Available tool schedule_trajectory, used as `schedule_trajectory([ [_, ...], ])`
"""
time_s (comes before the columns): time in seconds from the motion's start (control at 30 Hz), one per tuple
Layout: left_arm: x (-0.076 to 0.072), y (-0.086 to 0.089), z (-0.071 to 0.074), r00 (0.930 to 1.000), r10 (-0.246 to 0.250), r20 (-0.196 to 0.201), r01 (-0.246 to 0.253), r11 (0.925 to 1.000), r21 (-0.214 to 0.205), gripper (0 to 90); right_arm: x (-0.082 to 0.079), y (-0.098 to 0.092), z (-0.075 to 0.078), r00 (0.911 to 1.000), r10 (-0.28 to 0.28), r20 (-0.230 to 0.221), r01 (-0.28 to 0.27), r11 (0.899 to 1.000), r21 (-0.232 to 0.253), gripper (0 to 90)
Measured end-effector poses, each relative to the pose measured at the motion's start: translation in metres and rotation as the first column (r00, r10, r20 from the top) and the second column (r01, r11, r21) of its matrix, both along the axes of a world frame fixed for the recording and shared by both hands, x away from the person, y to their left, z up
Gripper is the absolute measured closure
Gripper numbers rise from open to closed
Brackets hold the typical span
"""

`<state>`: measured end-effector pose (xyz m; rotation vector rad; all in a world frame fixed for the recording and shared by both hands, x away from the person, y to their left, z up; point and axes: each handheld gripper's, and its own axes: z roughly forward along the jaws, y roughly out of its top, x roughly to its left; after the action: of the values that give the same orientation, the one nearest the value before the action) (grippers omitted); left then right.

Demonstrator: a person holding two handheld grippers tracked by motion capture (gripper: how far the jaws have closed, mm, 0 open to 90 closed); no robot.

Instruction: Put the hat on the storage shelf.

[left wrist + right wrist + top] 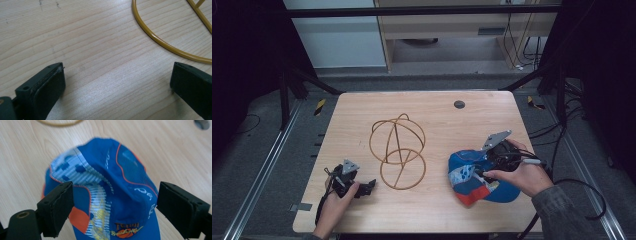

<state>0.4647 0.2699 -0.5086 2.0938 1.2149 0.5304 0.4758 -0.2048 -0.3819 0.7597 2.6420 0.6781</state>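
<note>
On the desk's (pixel 427 210) right side sits a blue cap (pixel 469 175), crumpled, orange and striped patches showing, and the right gripper (pixel 484 165) is poised over it, jaws spread wide on either side of the crown without pinching the fabric. Toward the middle stands a gold wire frame (pixel 398 150) of looped rings. Over at the near left, the left gripper (pixel 368 186) rests low on bare wood, jaws wide apart, just beside the frame's bottom ring (pixel 160 40).
</note>
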Motion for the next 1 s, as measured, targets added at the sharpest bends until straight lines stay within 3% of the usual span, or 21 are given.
schedule_trajectory([
  [0.23, 0.0, 0.0, 0.0, 1.0, -0.001, 0.0, 0.001, 1.0, 0.0, 0.0, 0.016, -0.001, -0.019, 0.9989, -0.003, -0.046, 0.0, 0.998, -0.061, 23.3],
  [0.5, 0.0, 0.0, 0.0, 1.0, -0.001, 0.0, 0.001, 1.0, 0.0, 0.0, 0.024, -0.006, -0.024, 0.9959, -0.011, -0.09, 0.006, 0.999, -0.05, 33.0],
  [0.8, 0.0, 0.0, 0.0, 1.0, -0.002, 0.001, 0.002, 1.0, -0.002, 0.0, 0.024, -0.011, -0.028, 0.9927, -0.011, -0.12, 0.002, 0.997, -0.076, 32.0],
  [1.0, 0.0, 0.0, 0.0, 1.0, -0.002, 0.002, 0.002, 1.0, -0.002, 0.0, 0.026, -0.014, -0.026, 0.9904, -0.003, -0.138, -0.006, 0.998, -0.064, 44.5],
])
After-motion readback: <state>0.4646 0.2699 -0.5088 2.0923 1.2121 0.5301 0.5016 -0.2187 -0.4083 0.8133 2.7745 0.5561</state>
